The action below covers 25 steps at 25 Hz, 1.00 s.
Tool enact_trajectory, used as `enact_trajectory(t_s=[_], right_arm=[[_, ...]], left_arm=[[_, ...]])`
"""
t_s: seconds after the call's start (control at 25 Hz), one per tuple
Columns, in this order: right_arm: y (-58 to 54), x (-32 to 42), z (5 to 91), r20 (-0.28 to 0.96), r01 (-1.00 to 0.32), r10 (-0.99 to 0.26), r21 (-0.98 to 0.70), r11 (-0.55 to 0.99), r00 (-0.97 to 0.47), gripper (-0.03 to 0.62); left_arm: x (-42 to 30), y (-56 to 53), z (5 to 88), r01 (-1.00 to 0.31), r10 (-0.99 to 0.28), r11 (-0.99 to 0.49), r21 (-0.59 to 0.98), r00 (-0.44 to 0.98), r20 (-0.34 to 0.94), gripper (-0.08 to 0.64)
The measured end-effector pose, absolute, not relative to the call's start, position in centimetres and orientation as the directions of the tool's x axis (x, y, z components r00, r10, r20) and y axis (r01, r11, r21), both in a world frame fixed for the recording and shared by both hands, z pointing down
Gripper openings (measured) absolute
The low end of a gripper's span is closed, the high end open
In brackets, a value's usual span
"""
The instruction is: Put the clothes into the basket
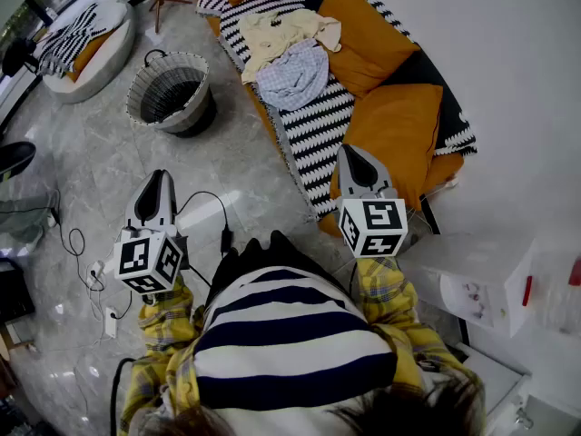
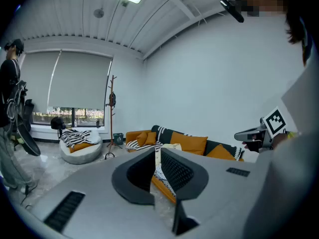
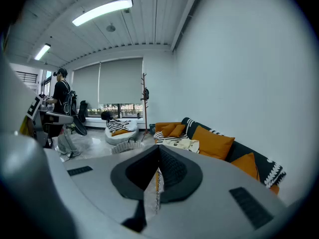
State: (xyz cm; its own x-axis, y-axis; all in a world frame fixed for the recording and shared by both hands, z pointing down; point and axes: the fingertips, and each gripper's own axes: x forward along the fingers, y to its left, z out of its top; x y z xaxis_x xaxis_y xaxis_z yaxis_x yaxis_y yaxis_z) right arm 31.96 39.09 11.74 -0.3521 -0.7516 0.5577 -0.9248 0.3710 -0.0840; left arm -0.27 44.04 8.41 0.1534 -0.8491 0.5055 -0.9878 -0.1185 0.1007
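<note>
Two garments lie on the striped sofa: a cream one and a pale blue-grey one in front of it. The woven basket stands on the floor left of the sofa, and it looks empty. Both grippers hang near the person's chest, well short of the clothes. My left gripper points toward the basket; a narrow gap shows between its jaws, with nothing in it. My right gripper is over the sofa's near end, shut and empty. The right gripper view shows the basket and the cream garment ahead.
A round floor cushion with a striped blanket sits at far left. Cables trail over the marble floor by my left side. Orange cushions line the sofa. A white box stands at right. Another person stands across the room.
</note>
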Motion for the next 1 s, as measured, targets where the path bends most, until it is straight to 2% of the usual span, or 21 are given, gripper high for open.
enact_trajectory(t_s=[0.28,0.64,1.0], right_arm=[[39.4,34.2,13.5,0.569,-0.914,-0.728,-0.117,0.388,-0.382,0.028],[38.9,33.7,15.6,0.596,-0.892,-0.682,-0.145,0.428,-0.424,0.028],[36.1,33.0,18.2,0.635,-0.9,-0.658,-0.15,0.41,-0.406,0.028]], left_arm=[[3.9,43.5,9.5,-0.983,-0.824,-0.168,0.07,0.179,0.538,0.046],[4.3,41.9,10.2,-0.986,-0.819,-0.142,0.087,0.167,0.549,0.046],[4.0,37.8,13.4,-0.98,-0.803,-0.154,0.126,0.198,0.562,0.046]])
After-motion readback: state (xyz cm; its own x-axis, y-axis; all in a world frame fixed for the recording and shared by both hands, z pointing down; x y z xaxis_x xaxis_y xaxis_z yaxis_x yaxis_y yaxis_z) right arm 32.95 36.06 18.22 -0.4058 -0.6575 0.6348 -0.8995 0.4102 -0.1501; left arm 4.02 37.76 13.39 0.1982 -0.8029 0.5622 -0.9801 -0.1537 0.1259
